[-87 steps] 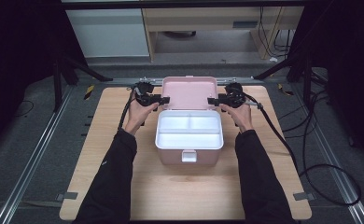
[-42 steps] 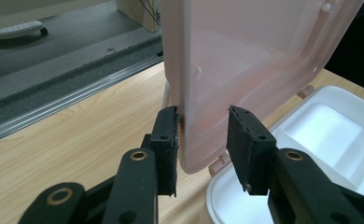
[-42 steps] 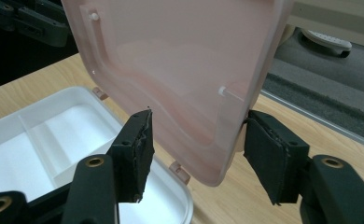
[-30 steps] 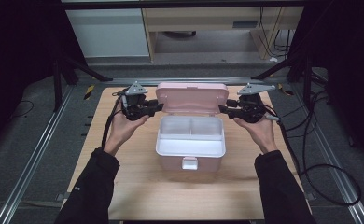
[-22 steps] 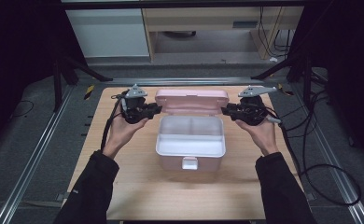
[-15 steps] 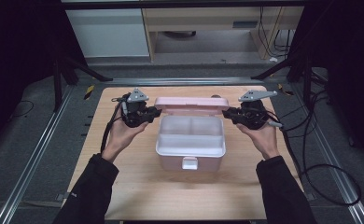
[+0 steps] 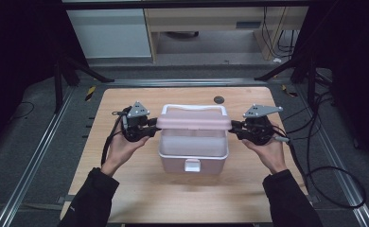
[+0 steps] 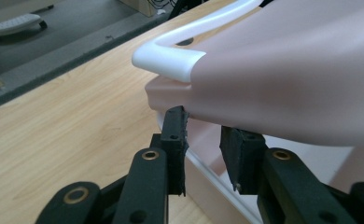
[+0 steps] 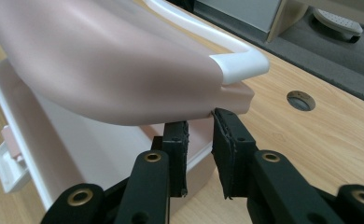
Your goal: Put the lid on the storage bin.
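A pink box (image 7: pixel 193 158) with a white inner tray stands in the middle of the wooden table (image 7: pixel 126 198). Its pink lid (image 7: pixel 193 123), with a white handle (image 7: pixel 192 108), hangs about level over the box, not down on it. My left gripper (image 7: pixel 153 130) is at the lid's left end and my right gripper (image 7: pixel 233 126) at its right end. In the left gripper view the lid's side rim (image 8: pixel 171 95) lies over the tips of my left gripper (image 8: pixel 206 135). The lid's corner (image 9: pixel 234 95) likewise rests on the tips of my right gripper (image 9: pixel 199 135). Both pairs of jaws have just been opening, with a gap between the pads.
The box's white latch (image 7: pixel 192 165) faces the near edge. A round hole (image 7: pixel 218 100) is set in the table behind the box. Cables trail off the right side of the table. Metal rails run along both sides, with dark floor beyond.
The lid has swung from upright at the back, forward and down to about level over the box. Both hands came toward me and lower with it.
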Tool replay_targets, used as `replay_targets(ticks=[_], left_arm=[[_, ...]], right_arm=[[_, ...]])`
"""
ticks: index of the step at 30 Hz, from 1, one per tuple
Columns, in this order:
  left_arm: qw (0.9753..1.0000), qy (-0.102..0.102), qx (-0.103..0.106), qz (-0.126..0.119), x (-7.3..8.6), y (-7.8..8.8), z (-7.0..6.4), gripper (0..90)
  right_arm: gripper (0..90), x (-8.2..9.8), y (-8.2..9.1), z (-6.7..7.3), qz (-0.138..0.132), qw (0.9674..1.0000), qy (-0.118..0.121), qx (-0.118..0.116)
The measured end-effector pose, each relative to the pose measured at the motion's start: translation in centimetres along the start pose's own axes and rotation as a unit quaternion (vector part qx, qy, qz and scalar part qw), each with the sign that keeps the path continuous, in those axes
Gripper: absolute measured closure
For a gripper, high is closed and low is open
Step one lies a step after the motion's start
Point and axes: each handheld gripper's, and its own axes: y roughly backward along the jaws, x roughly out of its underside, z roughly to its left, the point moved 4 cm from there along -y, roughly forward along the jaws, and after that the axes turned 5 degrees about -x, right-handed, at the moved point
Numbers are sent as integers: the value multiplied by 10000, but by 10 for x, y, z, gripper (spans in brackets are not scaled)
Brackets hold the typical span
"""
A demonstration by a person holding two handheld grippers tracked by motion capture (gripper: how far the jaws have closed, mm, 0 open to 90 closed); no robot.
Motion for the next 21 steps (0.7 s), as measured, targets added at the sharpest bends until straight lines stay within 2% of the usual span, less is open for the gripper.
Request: replay_targets(ticks=[2, 5, 9, 12, 17, 21], left_arm=[[9999, 59, 77, -28, 4, 2, -2, 684], [9998, 104, 151, -58, 8, 6, -4, 667], [9999, 64, 93, 6, 14, 11, -8, 644], [9999, 15, 66, 90, 17, 11, -9, 637], [9998, 22, 73, 172, 25, 12, -10, 621], [9996, -21, 108, 258, 29, 15, -11, 618]], right_arm=[[714, 3, 2, 3, 3, 10000, 65, 75], [686, 7, 4, 6, -2, 10000, 56, 65], [662, 13, 7, 7, 14, 9999, 25, 136], [638, 19, 9, 7, -4, 10000, -19, 96], [620, 27, 10, 9, -3, 10000, -43, 23], [602, 30, 11, 11, 48, 10000, -26, 61]])
